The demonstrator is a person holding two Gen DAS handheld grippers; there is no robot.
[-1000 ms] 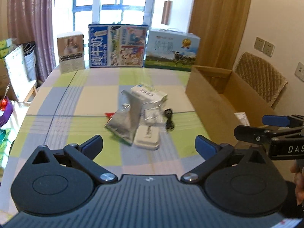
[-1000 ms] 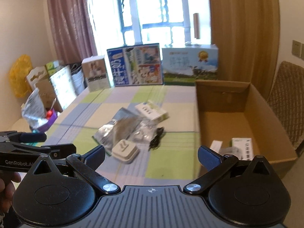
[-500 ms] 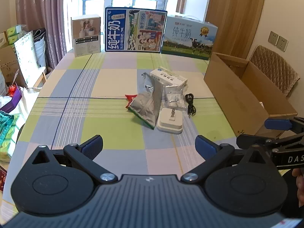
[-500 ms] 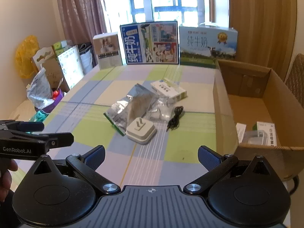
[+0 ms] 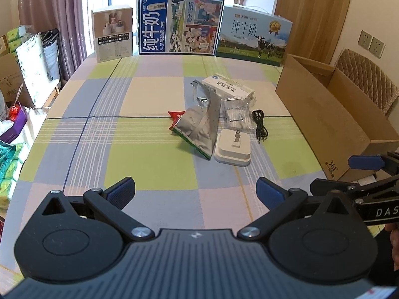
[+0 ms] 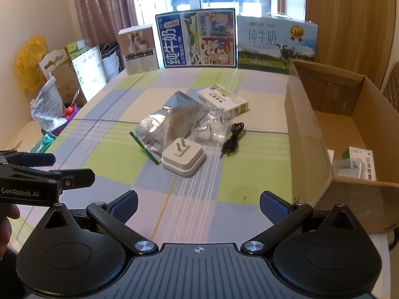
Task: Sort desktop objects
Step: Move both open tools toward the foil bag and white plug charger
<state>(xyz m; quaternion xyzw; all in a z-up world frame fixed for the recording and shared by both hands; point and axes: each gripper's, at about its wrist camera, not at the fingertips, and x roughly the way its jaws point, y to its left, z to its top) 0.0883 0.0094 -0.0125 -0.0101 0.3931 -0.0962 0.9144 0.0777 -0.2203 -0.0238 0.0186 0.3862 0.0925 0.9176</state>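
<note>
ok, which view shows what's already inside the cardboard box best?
Right wrist. It looks into the open cardboard box and shows a small white carton and a clear plastic package on its floor. The left wrist view sees mostly the box's outer wall and far inside corner; the contents are hidden.

— I see a shiny, crinkled foil bag (image 5: 199, 129) on the checked cloth tablecloth (image 5: 139, 154).
— Yes, and I see a smooth white plastic plug (image 6: 184, 159) and a matt brown cardboard box (image 6: 309, 134).
</note>
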